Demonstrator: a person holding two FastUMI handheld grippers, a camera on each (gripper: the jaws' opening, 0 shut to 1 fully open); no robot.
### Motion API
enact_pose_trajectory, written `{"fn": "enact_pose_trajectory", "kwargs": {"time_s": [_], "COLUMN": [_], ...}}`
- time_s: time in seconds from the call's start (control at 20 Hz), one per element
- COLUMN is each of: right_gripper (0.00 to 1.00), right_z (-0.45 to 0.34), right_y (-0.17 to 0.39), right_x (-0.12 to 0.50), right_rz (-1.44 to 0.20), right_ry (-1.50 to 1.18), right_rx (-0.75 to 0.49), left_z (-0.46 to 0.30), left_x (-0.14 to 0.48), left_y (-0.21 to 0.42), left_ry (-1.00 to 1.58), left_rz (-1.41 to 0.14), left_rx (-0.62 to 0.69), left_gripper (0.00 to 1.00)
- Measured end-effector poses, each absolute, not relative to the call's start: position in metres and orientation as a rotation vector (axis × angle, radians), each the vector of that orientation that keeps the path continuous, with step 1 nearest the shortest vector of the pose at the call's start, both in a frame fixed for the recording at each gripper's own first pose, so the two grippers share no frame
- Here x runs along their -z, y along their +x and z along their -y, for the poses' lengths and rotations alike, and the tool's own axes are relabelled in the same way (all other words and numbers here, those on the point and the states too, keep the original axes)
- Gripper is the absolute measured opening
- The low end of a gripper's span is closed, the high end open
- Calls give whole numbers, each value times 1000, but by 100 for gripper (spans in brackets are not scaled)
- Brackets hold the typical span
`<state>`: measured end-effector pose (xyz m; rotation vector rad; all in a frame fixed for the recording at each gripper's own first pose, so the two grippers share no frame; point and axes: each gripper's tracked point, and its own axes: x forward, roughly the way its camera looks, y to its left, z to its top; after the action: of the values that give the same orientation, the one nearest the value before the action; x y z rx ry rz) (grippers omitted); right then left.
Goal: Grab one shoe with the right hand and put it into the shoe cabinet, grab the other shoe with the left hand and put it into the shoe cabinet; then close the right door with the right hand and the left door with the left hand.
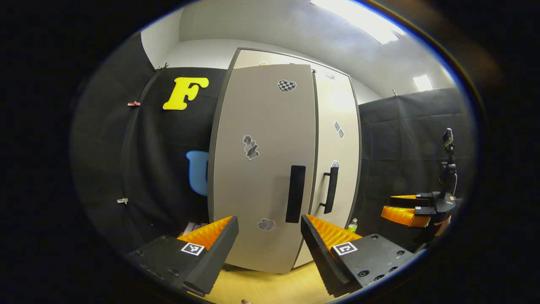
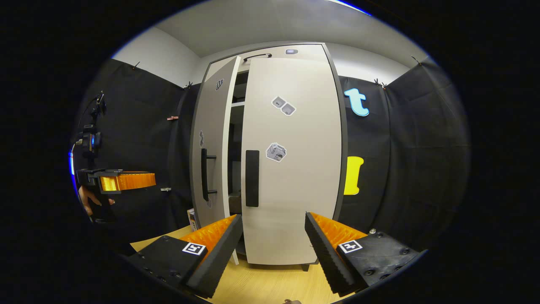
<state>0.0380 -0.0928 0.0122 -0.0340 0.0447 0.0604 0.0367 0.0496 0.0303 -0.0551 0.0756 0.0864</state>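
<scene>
Shoe cabinet point(image 2: 270, 160) doors nearly shut
Left door point(image 2: 211, 160) ajar, right door point(image 2: 291, 169) closed — left tongs point(image 1: 269, 236) and right tongs point(image 2: 273, 236) both spread apart, gripping nothing.

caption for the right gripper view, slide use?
Open right gripper faces the shoe cabinet: right door nearly closed, left door ajar.

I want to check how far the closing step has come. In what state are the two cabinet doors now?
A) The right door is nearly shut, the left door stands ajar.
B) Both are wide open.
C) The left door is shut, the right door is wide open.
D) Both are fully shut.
A: in the right gripper view the left door swings outward, with a dark gap showing shelves beside the almost flush right door.
</scene>
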Motion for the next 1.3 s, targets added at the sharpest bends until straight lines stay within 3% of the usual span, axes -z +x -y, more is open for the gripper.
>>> {"fn": "enact_pose_trajectory", "kwargs": {"time_s": [1.3], "right_gripper": [98], "right_z": [102], "right_y": [38], "right_x": [-17], "right_rz": [-14], "right_ry": [-9], "right_rx": [-48], "left_z": [-40], "left_x": [-25], "left_y": [39], "left_ry": [-32], "left_rz": [-86], "left_rx": [-81], "left_gripper": [95]}}
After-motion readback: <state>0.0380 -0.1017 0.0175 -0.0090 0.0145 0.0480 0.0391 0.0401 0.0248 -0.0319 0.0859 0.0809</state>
